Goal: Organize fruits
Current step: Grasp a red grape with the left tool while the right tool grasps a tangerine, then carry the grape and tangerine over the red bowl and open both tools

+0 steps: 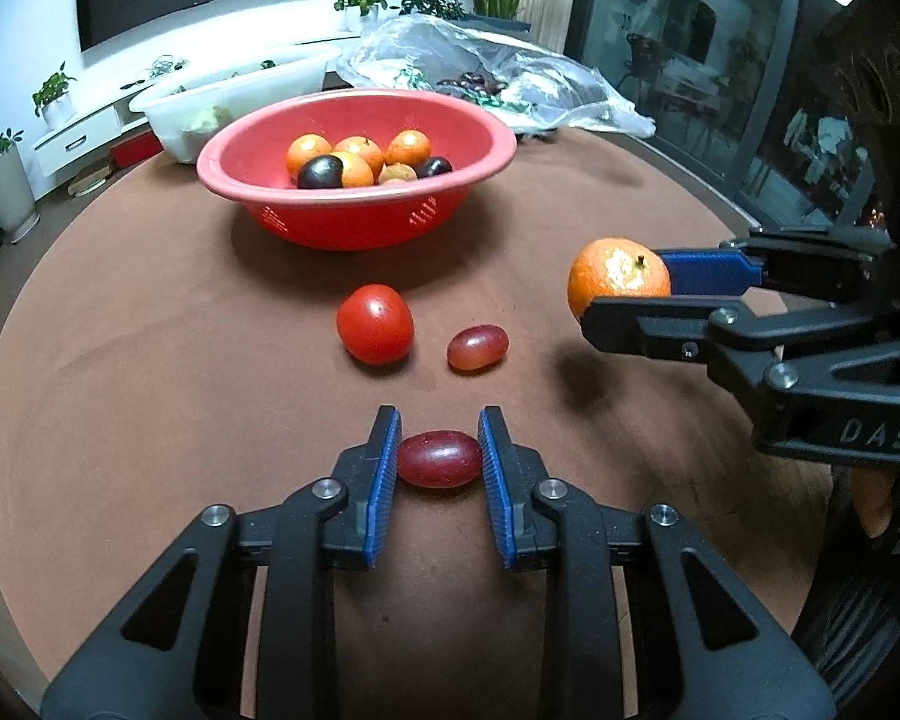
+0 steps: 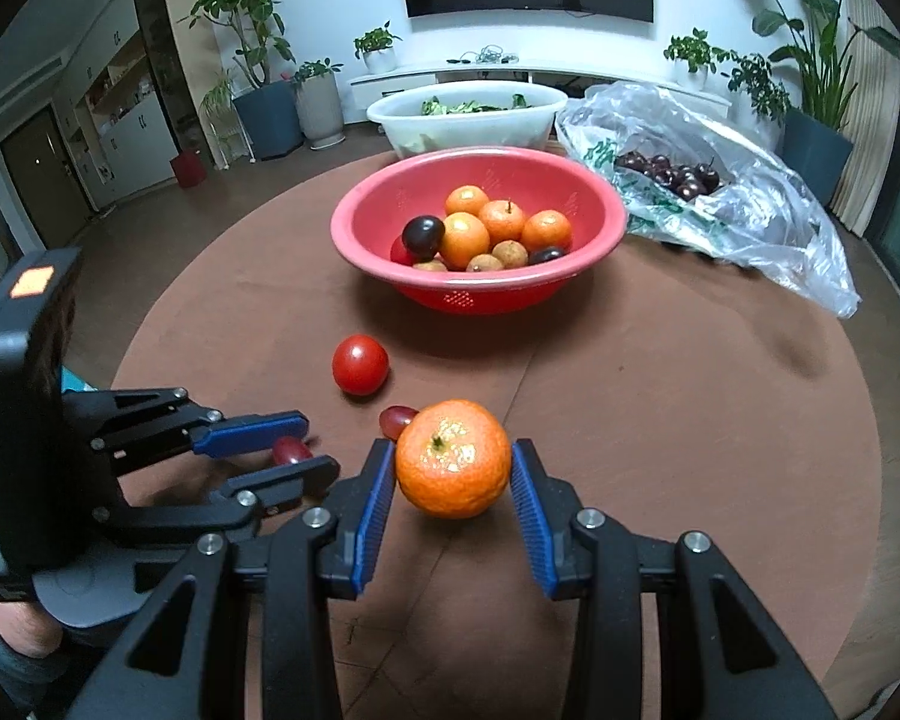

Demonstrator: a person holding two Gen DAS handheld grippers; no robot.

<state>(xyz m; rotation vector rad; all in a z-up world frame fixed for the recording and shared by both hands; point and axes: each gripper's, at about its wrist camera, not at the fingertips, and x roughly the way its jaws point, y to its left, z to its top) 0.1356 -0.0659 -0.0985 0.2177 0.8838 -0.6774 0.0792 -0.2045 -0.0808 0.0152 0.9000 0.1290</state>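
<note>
While each tool grips fruit, tomato (image 1: 375, 324) fronts the bowl (image 1: 354, 222).

We are wearing black angular gripper frames with silver screws: the left gripper (image 1: 439, 441) and right gripper (image 2: 453, 471) are showing ribbed blue pads (image 1: 384, 480), "DAS" lettering at right.

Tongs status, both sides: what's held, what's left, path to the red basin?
Left tongs shut on dark grape, low at table. Right tongs shut on mandarin, lifted. Tomato and second grape loose, lying before red basin.
</note>
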